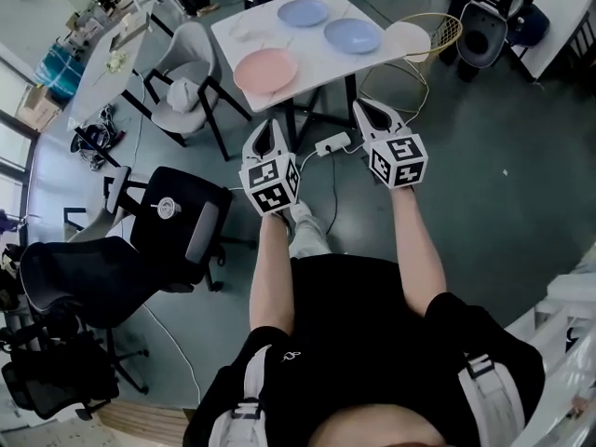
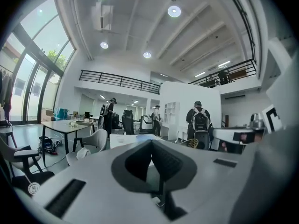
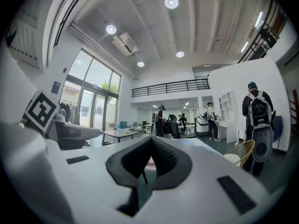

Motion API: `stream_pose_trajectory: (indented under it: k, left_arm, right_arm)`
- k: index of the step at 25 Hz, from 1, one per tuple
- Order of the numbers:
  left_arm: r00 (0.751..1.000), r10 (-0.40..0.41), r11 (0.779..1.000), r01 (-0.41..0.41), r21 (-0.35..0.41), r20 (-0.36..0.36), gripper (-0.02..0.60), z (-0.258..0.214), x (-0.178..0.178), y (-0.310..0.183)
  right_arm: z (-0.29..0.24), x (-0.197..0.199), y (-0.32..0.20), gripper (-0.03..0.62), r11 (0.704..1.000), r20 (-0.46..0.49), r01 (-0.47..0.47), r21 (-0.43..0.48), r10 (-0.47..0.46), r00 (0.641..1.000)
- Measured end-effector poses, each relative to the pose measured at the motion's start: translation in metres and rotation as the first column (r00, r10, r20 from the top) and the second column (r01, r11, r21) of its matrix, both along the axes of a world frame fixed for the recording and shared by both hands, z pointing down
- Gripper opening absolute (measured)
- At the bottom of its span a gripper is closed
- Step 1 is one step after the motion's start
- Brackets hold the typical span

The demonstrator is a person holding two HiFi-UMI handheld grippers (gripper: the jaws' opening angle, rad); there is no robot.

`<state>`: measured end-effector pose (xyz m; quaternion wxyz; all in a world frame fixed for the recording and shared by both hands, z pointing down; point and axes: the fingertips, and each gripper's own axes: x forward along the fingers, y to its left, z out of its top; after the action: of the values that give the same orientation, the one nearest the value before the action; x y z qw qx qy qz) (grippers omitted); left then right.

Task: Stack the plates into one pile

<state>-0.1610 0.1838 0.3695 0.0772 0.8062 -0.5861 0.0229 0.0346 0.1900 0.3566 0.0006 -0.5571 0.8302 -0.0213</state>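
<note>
The left tongs (image 1: 264,136) and the right tongs (image 1: 369,117) are both closed on nothing. They are held side by side, pointing to 12 o'clock, well short of the bench (image 1: 321,68). Just past them on the floor lie a power strip (image 1: 332,143) and its cable. Stepping in could snag a foot there, I judge, and jolt whatever is being carried.

On the bench, the pink plate (image 1: 265,70) sits at about 7 o'clock of the top, close to the near edge. That looks the likeliest trouble. Closed tongs nudging its rim, or a shallow bite on a thin rim lying flat, could slide it off that edge.

Farther on lie a blue plate (image 1: 352,35) at 3 o'clock and a second blue plate (image 1: 303,12) at 12 o'clock. All three are apart and none is stacked. A plate carried by its rim over another may tilt and slip, or land off-centre.

A pale dish (image 1: 244,31) at 10 o'clock is too faint to tell plate from bowl. Every plate looks empty. A wicker chair (image 1: 424,37) stands close by the bench's right side and would crowd an approach from 2 o'clock.
</note>
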Motion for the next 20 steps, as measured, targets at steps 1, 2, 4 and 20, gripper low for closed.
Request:
stream_pose_trajectory:
  k: [1,2,4,20]
  left_arm:
    - [1.000,0.005,1.000,-0.005,-0.006,0.002,0.015,0.002,-0.002,-0.012]
    - [1.000,0.011,1.000,-0.011,-0.012,0.001,0.015,0.005,-0.003,-0.024]
    - [1.000,0.018,0.999,-0.018,-0.030,-0.002,0.015,0.013,-0.009,-0.048]
    - [0.999,-0.041,0.956,0.044,-0.290,0.016,0.015,0.102,-0.100,-0.215]
  right_arm:
    - [0.003,-0.006,-0.012,0.008,1.000,0.007,0.008,-0.007,-0.008,1.000]
    - [0.008,-0.012,-0.025,0.008,1.000,0.015,0.019,-0.015,-0.019,1.000]
    - [0.015,-0.027,-0.052,0.008,0.999,0.031,0.043,-0.032,-0.042,0.999]
    - [0.108,-0.119,-0.239,0.008,0.956,0.127,0.101,-0.277,-0.068,0.990]
